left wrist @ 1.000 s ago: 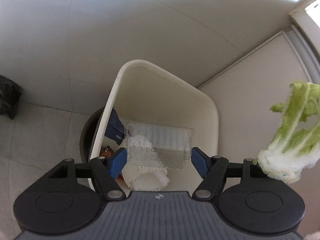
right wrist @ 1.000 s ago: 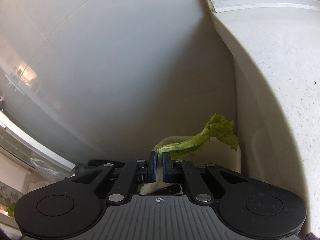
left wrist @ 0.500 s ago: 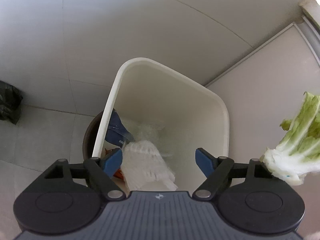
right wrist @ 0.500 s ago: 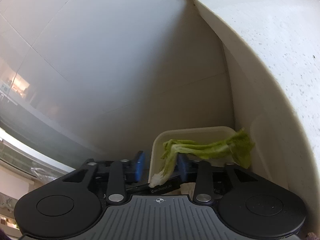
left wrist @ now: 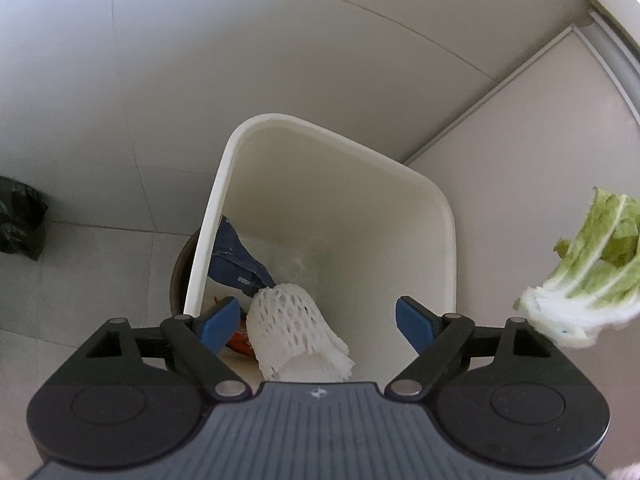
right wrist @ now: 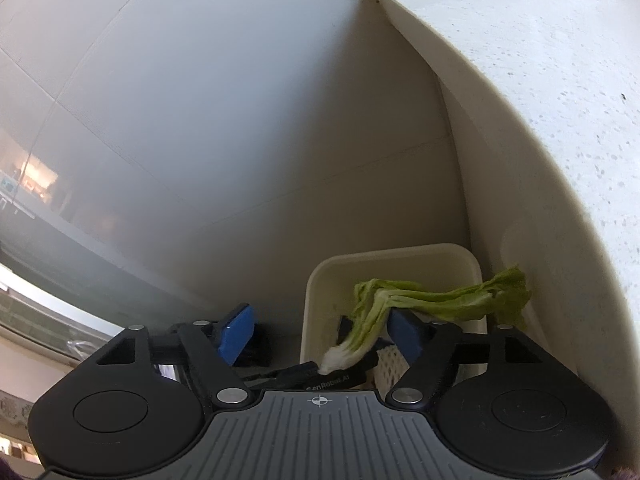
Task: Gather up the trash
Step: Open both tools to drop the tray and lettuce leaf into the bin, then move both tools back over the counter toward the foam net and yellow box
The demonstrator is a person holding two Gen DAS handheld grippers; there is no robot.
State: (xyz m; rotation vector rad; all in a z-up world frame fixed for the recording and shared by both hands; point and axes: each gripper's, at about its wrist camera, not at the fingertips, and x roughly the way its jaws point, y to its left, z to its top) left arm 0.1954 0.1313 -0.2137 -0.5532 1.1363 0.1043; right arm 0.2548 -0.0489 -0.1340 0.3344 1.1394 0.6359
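Now that the clear plastic clamshell has dropped from the left tongs (left wrist: 316, 320) into the cream plastic bin (left wrist: 450, 216) below, they gape empty; the right tongs (right wrist: 320, 330) are opening, the limp green cabbage leaf (right wrist: 420, 304) sliding out binward.

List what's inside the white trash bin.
Inside the white trash bin: a white foam fruit net, dark blue packaging, something orange mostly covered. The bin's bottom is largely hidden.

both wrist views angled down, sharing white bin (left wrist: 447, 216)
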